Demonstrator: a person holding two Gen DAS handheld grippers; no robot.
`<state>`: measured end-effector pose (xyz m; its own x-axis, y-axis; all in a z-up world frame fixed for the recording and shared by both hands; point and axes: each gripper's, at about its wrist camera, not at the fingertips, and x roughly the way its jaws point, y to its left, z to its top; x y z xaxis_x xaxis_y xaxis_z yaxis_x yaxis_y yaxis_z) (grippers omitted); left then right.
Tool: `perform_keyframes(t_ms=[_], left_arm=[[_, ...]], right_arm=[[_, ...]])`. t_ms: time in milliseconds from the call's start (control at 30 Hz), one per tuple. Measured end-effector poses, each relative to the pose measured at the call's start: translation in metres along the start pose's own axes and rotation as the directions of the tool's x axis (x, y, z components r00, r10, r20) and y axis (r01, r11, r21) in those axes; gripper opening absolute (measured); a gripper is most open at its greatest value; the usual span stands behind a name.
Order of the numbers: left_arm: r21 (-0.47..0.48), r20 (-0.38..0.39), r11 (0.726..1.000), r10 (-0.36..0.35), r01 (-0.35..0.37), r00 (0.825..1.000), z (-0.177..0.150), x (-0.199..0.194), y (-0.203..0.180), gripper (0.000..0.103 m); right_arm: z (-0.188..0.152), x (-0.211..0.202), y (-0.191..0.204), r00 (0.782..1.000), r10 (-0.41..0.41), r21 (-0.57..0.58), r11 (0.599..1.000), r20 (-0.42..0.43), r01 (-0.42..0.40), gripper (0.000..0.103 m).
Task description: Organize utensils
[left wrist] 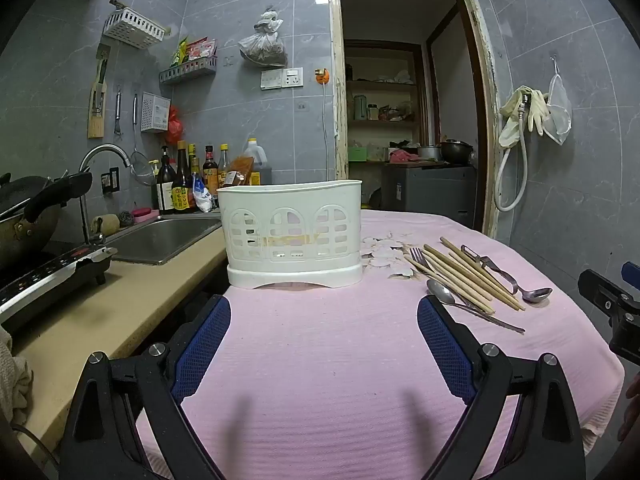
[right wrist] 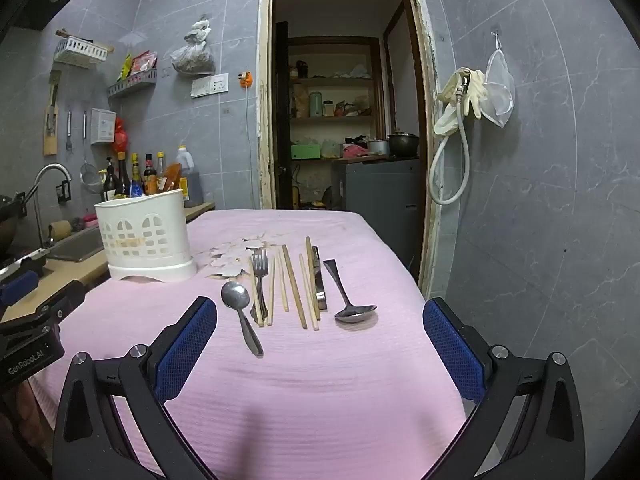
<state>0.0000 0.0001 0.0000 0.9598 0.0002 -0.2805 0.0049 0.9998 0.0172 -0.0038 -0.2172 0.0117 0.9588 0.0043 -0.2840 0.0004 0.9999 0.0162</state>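
Utensils lie in a loose row on the pink cloth [right wrist: 320,380], to the right of the white utensil holder [right wrist: 146,236] as the right wrist view shows it. Nearest the holder: a small spoon [right wrist: 240,312], bowl toward the holder's side, handle running toward the camera. Next beside it a fork [right wrist: 260,276], tines pointing away, then several wooden chopsticks [right wrist: 294,286] roughly parallel, some overlapping the fork. Beyond them a metal peeler-like tool [right wrist: 319,280], kind uncertain, and farthest from the holder a larger spoon [right wrist: 352,308], bowl toward the camera. Holder stands upright at the cloth's left edge, perforated with arch-shaped openings; its inside is not visible. A pale flower pattern on the cloth sits between the holder and the utensils. Right gripper [right wrist: 320,322] hovers just short of the row, jaws spread wide, nothing between them. Left gripper [left wrist: 324,320] faces the holder head-on, jaws likewise released and empty, holder well clear of the pads. Past the holder: a sink [left wrist: 168,236], a row of sauce bottles [left wrist: 188,180], an open doorway [left wrist: 400,120].
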Motion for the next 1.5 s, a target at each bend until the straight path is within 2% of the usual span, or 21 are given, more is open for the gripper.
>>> perform_keyframes(t_ms=[1300, 1433, 1500], left_arm=[[0.001, -0.003, 1.0, 0.003, -0.003, 1.0, -0.0015, -0.0018, 0.0021, 0.092], [0.0, -0.004, 1.0, -0.002, 0.002, 1.0, -0.0014, -0.0014, 0.0022, 0.092], [-0.003, -0.011, 1.0, -0.027, 0.027, 1.0, -0.0015, 0.0003, 0.0012, 0.092]], right_arm=[[-0.0078, 0.0014, 0.0058, 1.0, 0.011, -0.006, 1.0, -0.007, -0.011, 0.103], [-0.0073, 0.0024, 0.0042, 1.0, 0.01, -0.004, 1.0, -0.01, -0.01, 0.103], [-0.0074, 0.0027, 0.0034, 1.0, 0.009, -0.005, 1.0, -0.008, -0.009, 0.103]])
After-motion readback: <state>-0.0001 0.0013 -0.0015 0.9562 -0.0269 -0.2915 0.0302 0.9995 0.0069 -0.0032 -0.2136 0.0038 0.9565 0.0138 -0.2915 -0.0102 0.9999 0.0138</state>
